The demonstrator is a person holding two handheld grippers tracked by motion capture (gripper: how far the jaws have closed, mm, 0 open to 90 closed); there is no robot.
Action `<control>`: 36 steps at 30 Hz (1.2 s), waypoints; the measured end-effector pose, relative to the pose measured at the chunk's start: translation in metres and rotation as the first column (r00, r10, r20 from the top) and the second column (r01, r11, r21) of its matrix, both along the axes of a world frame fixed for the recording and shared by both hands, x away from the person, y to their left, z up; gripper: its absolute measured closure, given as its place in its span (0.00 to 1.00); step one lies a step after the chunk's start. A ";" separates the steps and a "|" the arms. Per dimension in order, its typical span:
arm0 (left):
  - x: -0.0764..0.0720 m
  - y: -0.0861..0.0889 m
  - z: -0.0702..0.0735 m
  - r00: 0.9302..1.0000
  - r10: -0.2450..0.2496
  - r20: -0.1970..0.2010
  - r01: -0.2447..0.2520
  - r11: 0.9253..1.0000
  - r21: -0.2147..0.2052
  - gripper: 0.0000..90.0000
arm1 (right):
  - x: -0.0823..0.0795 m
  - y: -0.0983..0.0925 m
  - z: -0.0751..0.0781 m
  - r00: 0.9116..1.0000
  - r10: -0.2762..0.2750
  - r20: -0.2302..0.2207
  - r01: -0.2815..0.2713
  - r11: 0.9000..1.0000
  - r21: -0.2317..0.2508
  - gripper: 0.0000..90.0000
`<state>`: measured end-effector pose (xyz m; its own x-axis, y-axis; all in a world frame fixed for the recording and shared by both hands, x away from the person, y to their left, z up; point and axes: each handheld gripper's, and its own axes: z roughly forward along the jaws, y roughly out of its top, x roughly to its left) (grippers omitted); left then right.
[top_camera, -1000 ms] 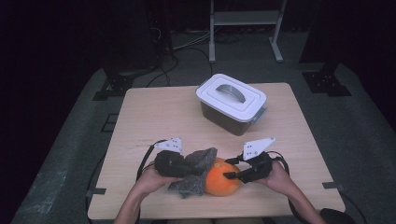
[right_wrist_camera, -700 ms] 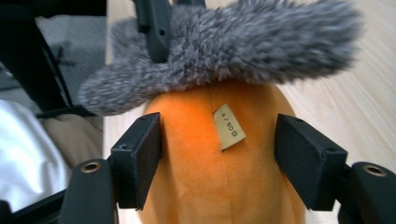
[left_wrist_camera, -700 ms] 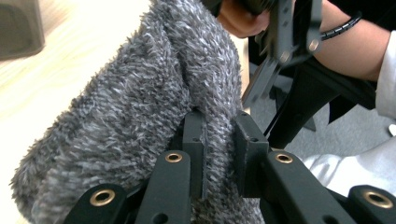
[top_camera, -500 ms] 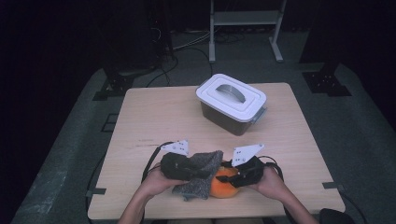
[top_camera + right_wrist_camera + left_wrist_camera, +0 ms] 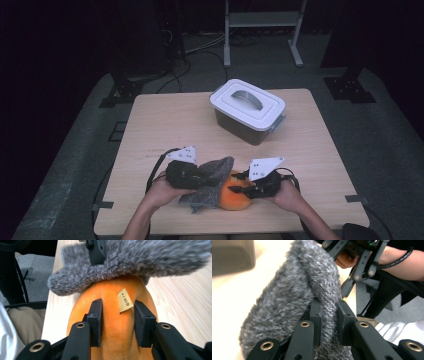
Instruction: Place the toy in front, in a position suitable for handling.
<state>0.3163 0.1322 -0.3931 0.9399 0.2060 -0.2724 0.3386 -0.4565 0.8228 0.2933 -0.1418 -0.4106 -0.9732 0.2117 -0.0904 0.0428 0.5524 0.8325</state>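
The grey fuzzy cloth (image 5: 294,297) is being pinched by the left gripper (image 5: 192,176) fingers while the right gripper (image 5: 117,317) fingers, just narrowed, are being pressed onto the orange plush (image 5: 117,340) (grip apparently established).

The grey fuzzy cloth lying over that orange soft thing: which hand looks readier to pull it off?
Probably the left. The left gripper is clamped on the grey cloth, while the right gripper has been closing around the orange toy beneath.
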 end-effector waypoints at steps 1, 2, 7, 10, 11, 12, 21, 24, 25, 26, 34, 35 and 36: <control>0.002 0.003 -0.002 1.000 0.010 -0.016 -0.011 1.000 -0.011 0.86 | 0.001 -0.003 0.000 1.000 0.003 -0.012 -0.003 1.000 0.001 0.68; 0.004 0.006 -0.003 1.000 0.030 -0.007 -0.030 1.000 0.006 0.86 | 0.003 -0.005 0.001 1.000 0.015 -0.017 -0.015 1.000 -0.006 0.68; 0.007 0.008 -0.014 0.998 0.041 -0.037 -0.040 0.999 0.028 0.86 | 0.013 -0.032 -0.001 0.995 0.032 -0.095 -0.030 0.999 0.023 0.65; 0.006 0.002 -0.014 0.999 0.011 -0.050 -0.011 1.000 0.011 0.86 | 0.016 -0.036 0.001 0.990 0.002 -0.142 0.001 1.000 0.017 0.54; 0.005 0.001 -0.013 0.999 0.003 -0.049 -0.003 1.000 0.007 0.86 | 0.017 -0.036 0.003 0.986 -0.015 -0.166 0.017 1.000 0.010 0.49; 0.004 -0.001 -0.012 0.999 -0.004 -0.046 0.004 1.000 0.006 0.86 | 0.017 -0.036 0.006 0.981 -0.023 -0.191 0.024 1.000 0.005 0.44; -0.004 -0.011 -0.008 0.998 -0.046 -0.047 0.047 0.999 0.006 0.86 | 0.002 -0.018 0.015 0.985 -0.063 -0.163 0.048 0.995 -0.092 0.45; -0.003 -0.006 -0.005 0.998 -0.037 -0.044 0.037 0.999 -0.006 0.86 | -0.001 -0.019 0.013 0.992 -0.054 -0.118 0.049 0.998 -0.039 0.60; -0.003 -0.005 -0.002 0.999 -0.038 -0.036 0.038 0.999 -0.008 0.86 | -0.001 -0.019 0.013 0.992 -0.052 -0.112 0.050 0.998 -0.023 0.61; -0.004 -0.004 0.001 0.999 -0.038 -0.032 0.038 0.999 -0.015 0.86 | -0.001 -0.018 0.013 0.994 -0.049 -0.101 0.048 0.999 -0.009 0.61; -0.006 0.005 0.013 0.999 -0.039 -0.017 0.038 0.998 -0.045 0.86 | -0.005 -0.003 0.007 1.000 0.012 -0.008 -0.012 1.000 0.025 0.62; -0.004 0.005 0.010 0.999 -0.041 -0.022 0.040 0.998 -0.041 0.86 | -0.005 -0.002 0.005 1.000 0.018 -0.006 -0.018 1.000 0.009 0.62; -0.003 0.005 0.007 0.999 -0.038 -0.032 0.037 0.998 -0.047 0.86 | -0.004 -0.003 0.003 1.000 0.023 -0.009 -0.023 1.000 0.005 0.62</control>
<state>0.3133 0.1375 -0.3858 0.9371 0.1572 -0.3116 0.3490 -0.4308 0.8322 0.2898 -0.1448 -0.4074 -0.9786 0.1893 -0.0801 0.0379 0.5493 0.8348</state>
